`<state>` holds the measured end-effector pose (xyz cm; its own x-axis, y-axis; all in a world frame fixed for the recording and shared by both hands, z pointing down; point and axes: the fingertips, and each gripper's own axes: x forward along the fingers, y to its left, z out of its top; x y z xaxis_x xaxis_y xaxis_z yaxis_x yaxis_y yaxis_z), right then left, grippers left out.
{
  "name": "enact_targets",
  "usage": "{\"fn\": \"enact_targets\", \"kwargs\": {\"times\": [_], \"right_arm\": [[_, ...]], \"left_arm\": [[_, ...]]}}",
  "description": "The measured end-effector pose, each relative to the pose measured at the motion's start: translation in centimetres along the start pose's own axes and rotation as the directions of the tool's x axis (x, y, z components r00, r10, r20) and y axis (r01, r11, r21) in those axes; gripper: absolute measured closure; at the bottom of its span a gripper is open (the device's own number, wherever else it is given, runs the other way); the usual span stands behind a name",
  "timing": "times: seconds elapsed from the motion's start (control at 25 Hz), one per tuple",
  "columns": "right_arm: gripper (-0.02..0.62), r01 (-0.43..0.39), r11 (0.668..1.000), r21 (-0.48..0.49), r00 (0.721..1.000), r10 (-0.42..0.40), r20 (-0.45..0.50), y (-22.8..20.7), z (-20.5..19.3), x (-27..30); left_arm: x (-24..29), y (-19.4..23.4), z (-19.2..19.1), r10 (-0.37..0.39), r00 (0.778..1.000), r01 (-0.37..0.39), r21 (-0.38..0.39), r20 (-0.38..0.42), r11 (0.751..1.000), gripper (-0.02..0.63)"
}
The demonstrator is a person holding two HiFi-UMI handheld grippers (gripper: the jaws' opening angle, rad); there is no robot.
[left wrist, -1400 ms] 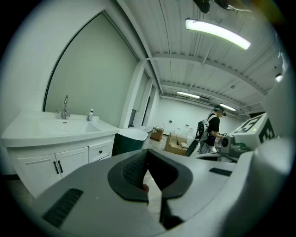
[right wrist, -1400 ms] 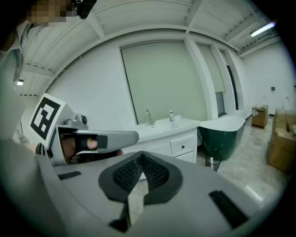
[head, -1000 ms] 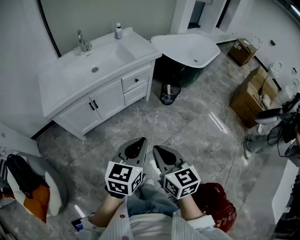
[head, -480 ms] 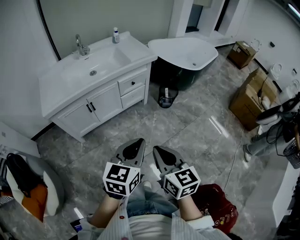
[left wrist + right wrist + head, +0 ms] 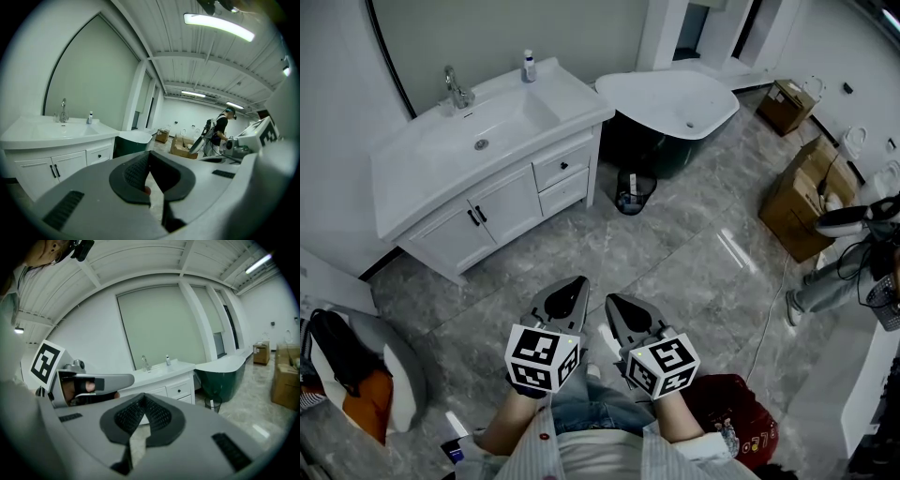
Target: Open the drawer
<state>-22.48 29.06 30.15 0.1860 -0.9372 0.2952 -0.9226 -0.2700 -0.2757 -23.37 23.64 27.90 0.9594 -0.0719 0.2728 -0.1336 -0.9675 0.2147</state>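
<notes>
Against the far wall, at upper left of the head view, stands a white vanity cabinet (image 5: 502, 202), its worktop (image 5: 572, 96) carrying a tap (image 5: 455, 86) and a small bottle (image 5: 528, 66). Just beside its right end sits a white-rimmed bathtub (image 5: 675, 98). Cardboard boxes (image 5: 802, 192) lie well apart at the right, the nearer one partly hidden by equipment at the frame edge. The drawer (image 5: 551, 172) is the upper of two stacked at the cabinet's right end, shut flush. Its long axis runs level along the cabinet front, and its face and black knob (image 5: 565, 166) point out toward the open floor. The lower drawer (image 5: 567, 191) is likewise shut, its knob too small to make out. The left hand-held gripper (image 5: 577, 281) and right hand-held gripper (image 5: 611, 300) sit side by side low in the frame, well apart from the drawer. Each has its jaws closed together with nothing between them. The person's forearms are cut off at the bottom edge.
</notes>
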Motion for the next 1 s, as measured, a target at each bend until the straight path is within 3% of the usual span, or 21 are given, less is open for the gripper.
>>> {"fn": "enact_targets", "kwargs": {"times": [0.56, 1.0], "right_arm": [[0.588, 0.045, 0.999, 0.029, 0.997, -0.044, -0.059, -8.5, 3.6, 11.6], [0.588, 0.043, 0.999, 0.024, 0.997, -0.042, -0.063, -11.6, 7.6, 20.0]], "left_arm": [[11.8, 8.7, 4.1, -0.013, 0.999, 0.012, -0.012, -0.035, 1.0, 0.59], [17.3, 15.9, 7.8, 0.003, 1.0, -0.003, -0.005, -0.02, 1.0, 0.59]]}}
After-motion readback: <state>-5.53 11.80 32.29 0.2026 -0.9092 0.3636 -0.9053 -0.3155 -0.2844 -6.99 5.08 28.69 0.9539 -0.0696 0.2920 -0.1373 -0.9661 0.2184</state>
